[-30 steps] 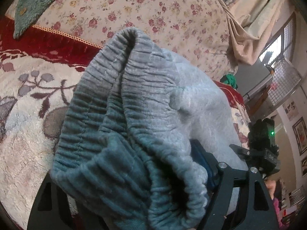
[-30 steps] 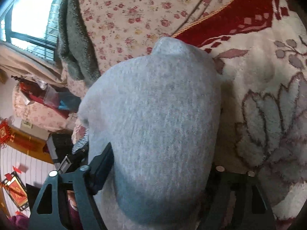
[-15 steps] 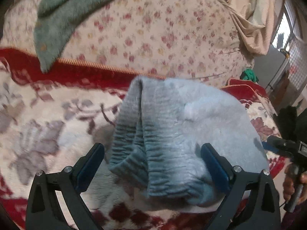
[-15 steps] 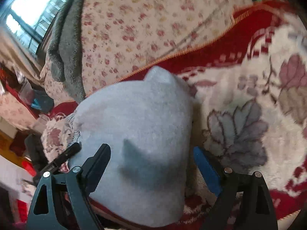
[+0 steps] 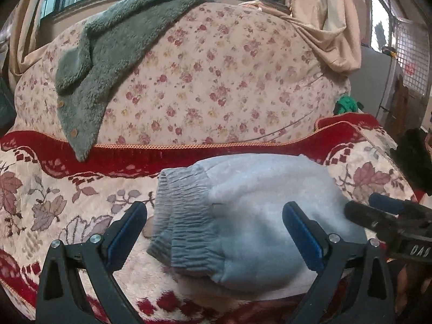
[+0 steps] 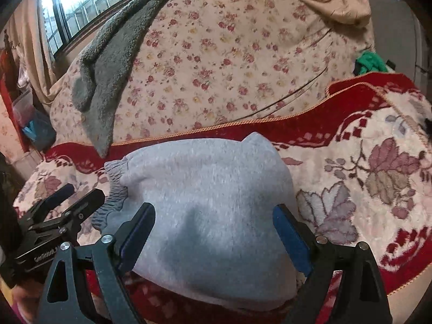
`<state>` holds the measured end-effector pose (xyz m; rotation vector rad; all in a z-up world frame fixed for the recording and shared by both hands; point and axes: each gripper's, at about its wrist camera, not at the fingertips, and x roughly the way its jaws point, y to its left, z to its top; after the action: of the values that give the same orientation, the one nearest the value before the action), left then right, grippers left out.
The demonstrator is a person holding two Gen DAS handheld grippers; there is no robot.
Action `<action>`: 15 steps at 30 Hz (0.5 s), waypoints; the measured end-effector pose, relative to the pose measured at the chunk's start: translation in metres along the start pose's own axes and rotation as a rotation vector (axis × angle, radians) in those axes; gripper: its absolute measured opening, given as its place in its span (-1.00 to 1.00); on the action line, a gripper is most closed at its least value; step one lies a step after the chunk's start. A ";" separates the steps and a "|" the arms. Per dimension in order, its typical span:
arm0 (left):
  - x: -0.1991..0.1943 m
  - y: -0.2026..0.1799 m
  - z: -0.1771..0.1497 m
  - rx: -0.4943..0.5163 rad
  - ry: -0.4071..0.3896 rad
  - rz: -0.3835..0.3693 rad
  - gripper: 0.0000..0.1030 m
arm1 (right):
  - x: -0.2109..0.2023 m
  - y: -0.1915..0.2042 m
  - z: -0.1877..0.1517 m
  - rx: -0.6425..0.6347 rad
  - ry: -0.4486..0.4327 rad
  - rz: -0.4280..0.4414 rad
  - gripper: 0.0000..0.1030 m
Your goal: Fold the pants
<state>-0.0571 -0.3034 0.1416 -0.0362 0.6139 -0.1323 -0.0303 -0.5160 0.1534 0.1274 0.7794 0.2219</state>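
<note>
Pants [image 5: 259, 216] are seen lying folded in a compact grey bundle on the red floral blanket [image 5: 54, 210], waistband to the left; folding is judged finished or nearly so, and next only a tidy-up or withdrawal seems needed. Left gripper [image 5: 214, 224] and right gripper [image 6: 213, 224] are angled down above the bundle, jaws spread wide, nothing pinched

Both wrist views look forward and down, from close above, at the folded pants [image 5: 259, 216] on the blanket [image 5: 54, 189]. The left view sits over the waistband side; the right view sits over the plain side [image 6: 210, 189]. Both share the pants, blanket, floral cushion [image 5: 216, 81] and window [image 6: 81, 0], and each catches the other gripper at its edge.
</note>
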 end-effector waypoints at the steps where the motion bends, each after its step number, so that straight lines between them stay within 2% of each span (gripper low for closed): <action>1: -0.001 -0.001 0.000 -0.003 -0.003 0.004 0.95 | -0.001 0.002 -0.001 -0.009 0.000 -0.011 0.79; 8: -0.003 -0.003 -0.002 -0.009 -0.004 0.053 0.95 | -0.002 -0.001 -0.008 0.022 0.016 -0.008 0.79; 15: -0.001 -0.004 -0.003 0.001 0.006 0.068 0.95 | 0.003 0.000 -0.010 0.034 0.035 0.010 0.80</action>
<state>-0.0600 -0.3073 0.1395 -0.0140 0.6201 -0.0666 -0.0355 -0.5153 0.1447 0.1597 0.8177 0.2212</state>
